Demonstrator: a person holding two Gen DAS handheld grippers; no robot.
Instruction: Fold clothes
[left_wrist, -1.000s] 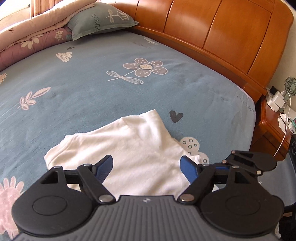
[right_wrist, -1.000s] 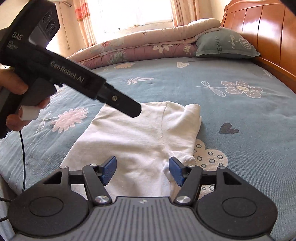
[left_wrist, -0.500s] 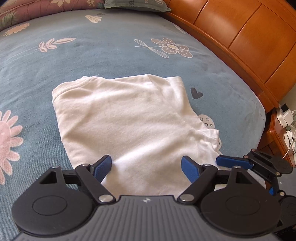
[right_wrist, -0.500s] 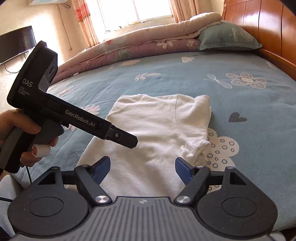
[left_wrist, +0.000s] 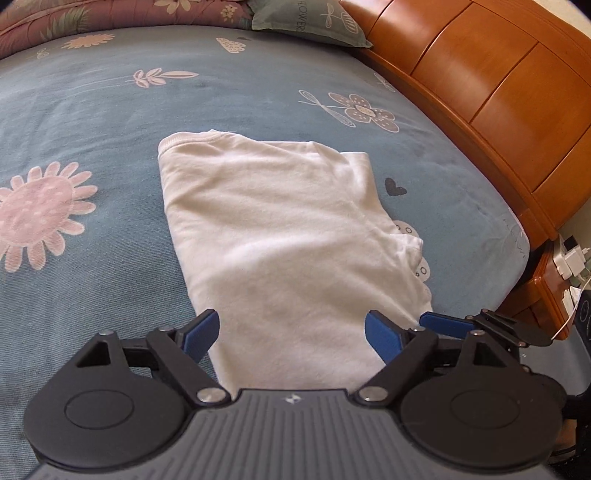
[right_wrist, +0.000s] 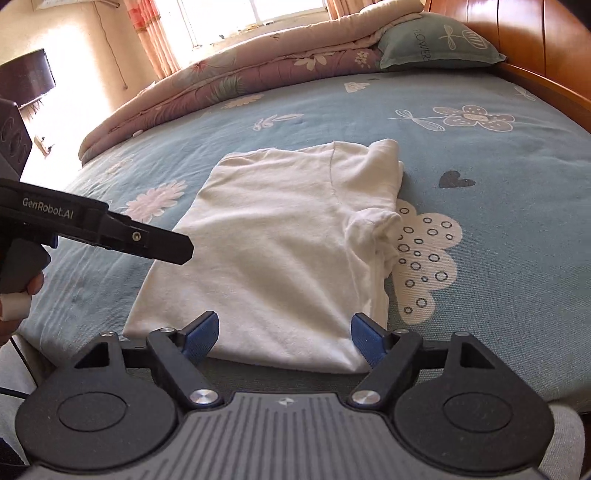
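A white T-shirt (left_wrist: 280, 229) lies folded into a long strip on the blue flowered bed sheet (left_wrist: 92, 122); a bunched sleeve sticks out on its right side (right_wrist: 373, 229). My left gripper (left_wrist: 291, 332) is open, hovering over the shirt's near end with nothing between its blue pads. My right gripper (right_wrist: 284, 332) is also open and empty, just in front of the shirt's near edge (right_wrist: 280, 358). The right gripper's blue fingertip (left_wrist: 447, 323) shows at the lower right of the left wrist view. In the right wrist view the left gripper's black body (right_wrist: 96, 229) reaches in from the left, held by a hand (right_wrist: 18, 299).
A wooden headboard (left_wrist: 491, 96) curves along the right side of the bed. A rolled quilt (right_wrist: 229, 81) and a green pillow (right_wrist: 432, 44) lie at the far end. A bedside table with chargers (left_wrist: 565, 258) stands at the right, beyond the bed's edge.
Both grippers have drawn back toward the shirt's near end and stayed open. The left camera has swung so more of the sheet left of the shirt shows. The shirt has not moved.
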